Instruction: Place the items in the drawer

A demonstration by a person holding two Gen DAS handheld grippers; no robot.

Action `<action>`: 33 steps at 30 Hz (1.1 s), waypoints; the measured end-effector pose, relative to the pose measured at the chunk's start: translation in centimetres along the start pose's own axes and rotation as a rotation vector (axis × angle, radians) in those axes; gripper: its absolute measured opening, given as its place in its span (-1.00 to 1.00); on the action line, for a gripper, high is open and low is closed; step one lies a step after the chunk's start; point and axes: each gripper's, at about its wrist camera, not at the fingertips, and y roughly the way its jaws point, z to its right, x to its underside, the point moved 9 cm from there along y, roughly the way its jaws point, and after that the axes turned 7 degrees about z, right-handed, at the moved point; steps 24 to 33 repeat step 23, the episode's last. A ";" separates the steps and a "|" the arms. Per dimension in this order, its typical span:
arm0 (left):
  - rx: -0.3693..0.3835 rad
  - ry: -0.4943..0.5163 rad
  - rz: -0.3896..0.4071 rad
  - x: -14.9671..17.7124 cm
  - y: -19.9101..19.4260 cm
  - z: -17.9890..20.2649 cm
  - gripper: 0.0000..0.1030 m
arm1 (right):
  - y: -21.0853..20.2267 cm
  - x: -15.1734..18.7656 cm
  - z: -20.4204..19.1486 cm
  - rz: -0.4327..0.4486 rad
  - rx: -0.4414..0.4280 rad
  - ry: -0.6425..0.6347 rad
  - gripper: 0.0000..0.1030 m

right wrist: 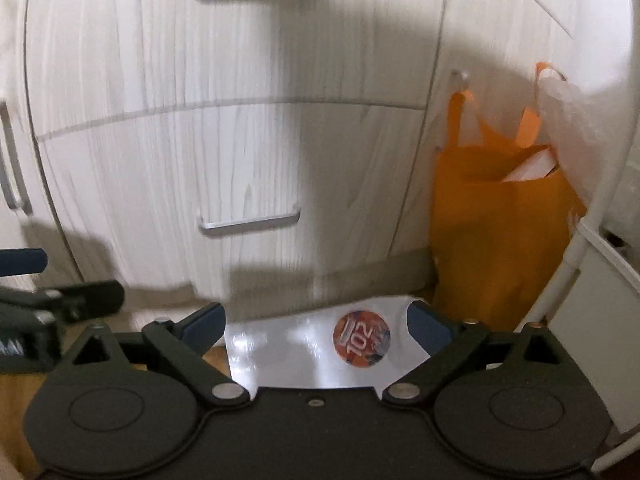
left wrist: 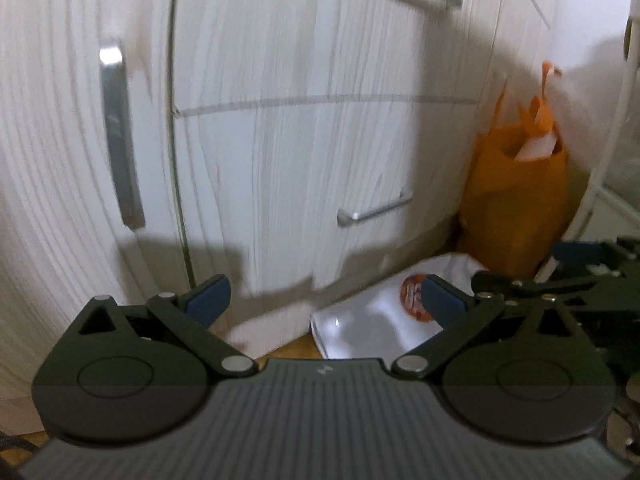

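Two hand-held tongs faced a white wood-grain cabinet low to the floor; both drawer fronts were closed, the lower drawer (right wrist: 248, 168) with its bar handle (right wrist: 250, 222) straight ahead of the right tongs (right wrist: 316, 328), the upper drawer (right wrist: 240, 40) above it; nothing had gone into a drawer, so by this view the task stood at its very start, with a drawer to be pulled open and the item to be lifted and set inside

The item, a flat silvery-white packet (right wrist: 296, 352) bearing a round orange-and-red sticker (right wrist: 362, 338), lay on the wooden floor (right wrist: 20, 400) just in front of the cabinet's base, near an orange bag (right wrist: 500, 240) hanging at the right; the packet lay flat, and its long axis seemed to run roughly side to side along the cabinet front, though its near part was hidden behind the tool body, so its full outline could not be told

The right tongs stood spread wide and empty, the packet showing between the blue pads (right wrist: 206, 322) but not gripped; the left tongs (left wrist: 326, 296) were likewise wide and empty, aimed at the cabinet, with the packet (left wrist: 360, 328) off toward their right-hand pad; the right tool's linkage showed at the far right edge of the left view
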 end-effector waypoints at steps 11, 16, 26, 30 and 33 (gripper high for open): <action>0.002 0.007 -0.022 0.4 0.2 0.3 1.00 | -0.9 0.9 0.0 0.003 0.006 0.032 0.91; -0.025 0.065 -0.039 1.0 0.8 0.8 1.00 | -1.1 1.6 1.0 -0.042 -0.009 0.071 0.91; -0.039 0.046 -0.023 0.7 0.2 -0.2 1.00 | -0.9 2.0 0.4 -0.068 -0.008 0.035 0.91; -0.039 0.046 -0.023 0.7 0.2 -0.2 1.00 | -0.9 2.0 0.4 -0.068 -0.008 0.035 0.91; -0.039 0.046 -0.023 0.7 0.2 -0.2 1.00 | -0.9 2.0 0.4 -0.068 -0.008 0.035 0.91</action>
